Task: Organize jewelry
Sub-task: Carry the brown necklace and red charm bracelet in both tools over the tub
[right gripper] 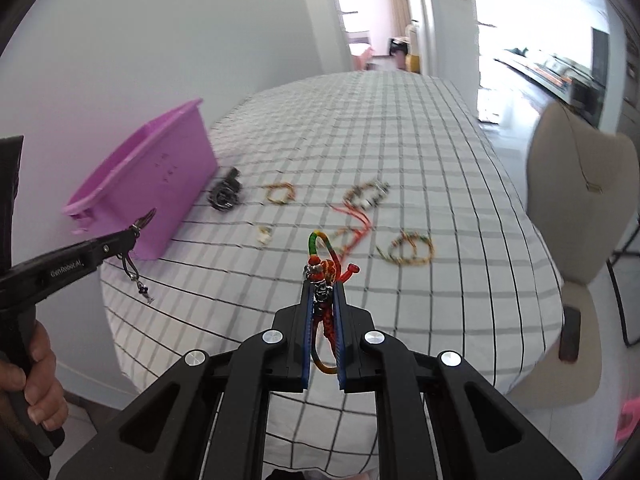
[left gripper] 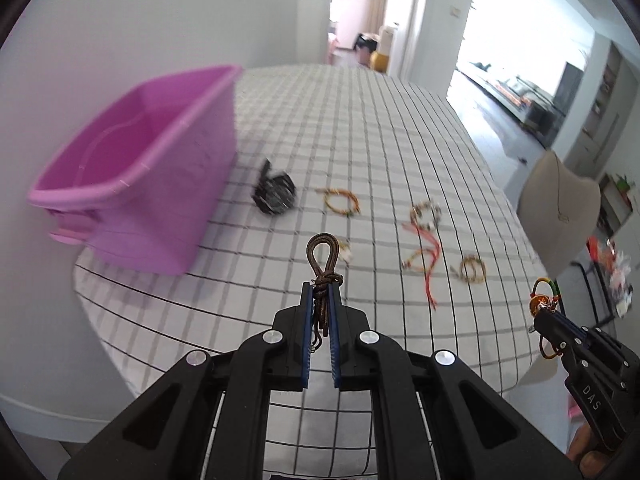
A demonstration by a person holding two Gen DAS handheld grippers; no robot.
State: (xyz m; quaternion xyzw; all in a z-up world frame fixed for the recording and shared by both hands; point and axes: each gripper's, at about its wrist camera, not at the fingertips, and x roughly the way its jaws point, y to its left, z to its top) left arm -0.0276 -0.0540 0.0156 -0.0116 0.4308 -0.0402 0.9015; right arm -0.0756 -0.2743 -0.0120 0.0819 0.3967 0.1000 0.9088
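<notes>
My left gripper [left gripper: 321,286] is shut on a brown cord bracelet [left gripper: 322,258], held above the near edge of the checked table; it also shows in the right wrist view [right gripper: 134,230]. My right gripper [right gripper: 323,284] is shut on a red, green and yellow woven bracelet [right gripper: 325,254]; it shows in the left wrist view [left gripper: 545,307] at the right. A pink bin [left gripper: 140,160] stands open at the table's left, also in the right wrist view [right gripper: 160,172]. Several bracelets lie on the cloth: a black one [left gripper: 276,194], a yellow one [left gripper: 341,201], a red-corded one [left gripper: 426,240].
The table has a white checked cloth [left gripper: 360,128]. A small white trinket [right gripper: 264,235] lies near the middle. A beige chair [right gripper: 576,200] stands at the table's right side. A wall runs behind the bin. A doorway and a bright room lie beyond the far end.
</notes>
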